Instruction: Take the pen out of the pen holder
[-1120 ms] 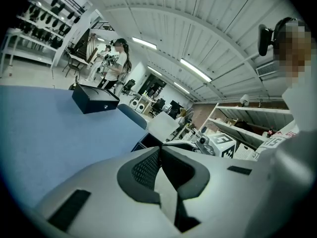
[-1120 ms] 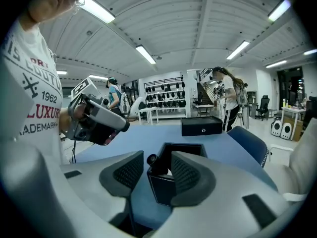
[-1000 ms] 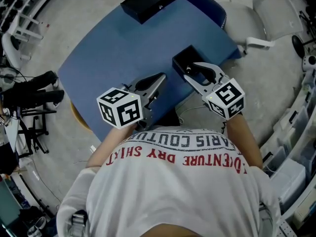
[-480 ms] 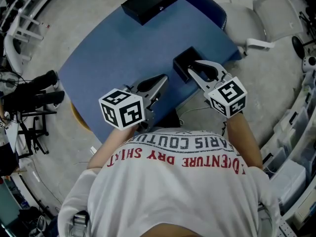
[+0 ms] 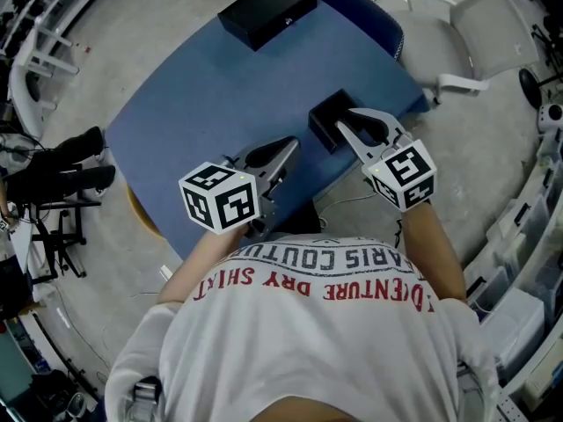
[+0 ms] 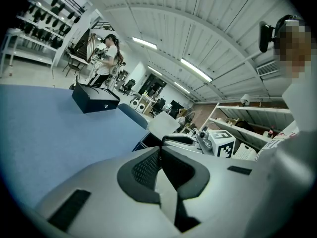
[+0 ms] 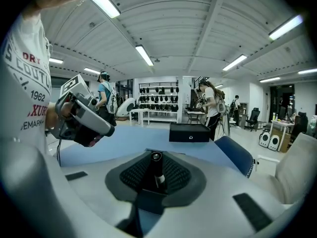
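Note:
The black pen holder (image 5: 325, 115) stands near the right front of the blue table (image 5: 202, 95). In the right gripper view a black pen (image 7: 157, 171) stands upright between the pads, its round top showing. My right gripper (image 5: 341, 125) reaches over the holder's mouth; its jaws are closing and the pads sit against the pen on both sides. My left gripper (image 5: 290, 145) hovers over the table to the left of the holder, its pads (image 6: 148, 165) together with nothing between them. The left gripper (image 7: 79, 115) also shows at the left of the right gripper view.
A flat black box (image 5: 266, 7) lies at the table's far edge. A blue chair (image 5: 369, 7) stands behind the table, and a white chair (image 5: 488, 25) sits to the right. Black stands (image 5: 53, 170) crowd the floor on the left. People stand far off in the room.
The right gripper's jaws have narrowed from wide open to close around the pen, and the gripper shifted slightly over the holder. The left gripper has stayed where it was.

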Available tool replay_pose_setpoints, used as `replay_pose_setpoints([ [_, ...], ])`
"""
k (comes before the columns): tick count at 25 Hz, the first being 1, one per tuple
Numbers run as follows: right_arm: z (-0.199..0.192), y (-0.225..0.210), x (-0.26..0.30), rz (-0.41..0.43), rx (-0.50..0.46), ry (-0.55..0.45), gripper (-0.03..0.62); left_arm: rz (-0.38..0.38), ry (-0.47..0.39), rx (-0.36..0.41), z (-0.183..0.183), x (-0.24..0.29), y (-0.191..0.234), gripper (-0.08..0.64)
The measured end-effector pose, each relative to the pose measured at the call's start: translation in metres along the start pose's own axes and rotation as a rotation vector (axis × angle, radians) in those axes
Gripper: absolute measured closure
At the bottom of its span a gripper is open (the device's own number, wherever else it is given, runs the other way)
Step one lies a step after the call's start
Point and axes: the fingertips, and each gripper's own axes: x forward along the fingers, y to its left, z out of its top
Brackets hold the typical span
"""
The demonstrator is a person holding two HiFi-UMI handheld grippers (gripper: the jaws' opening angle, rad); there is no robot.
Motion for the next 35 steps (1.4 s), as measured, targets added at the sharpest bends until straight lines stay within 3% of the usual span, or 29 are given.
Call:
replay_pose_setpoints([
  [15,0.039,0.0,-0.028,-0.036,0.008,-0.112,0.517,0.002,-0.029,0.021,-0.001,-0.019,-0.019,0.525],
  [27,0.101,0.027,-0.098,-0.065,-0.105,-0.243,0.517,-0.007,-0.092,0.072,0.002,-0.045,-0.054,0.525],
  [35,0.121,0.063,-0.148,-0.027,-0.158,-0.323,0.517,-0.013,-0.108,0.103,-0.006,-0.054,-0.076,0.525],
])
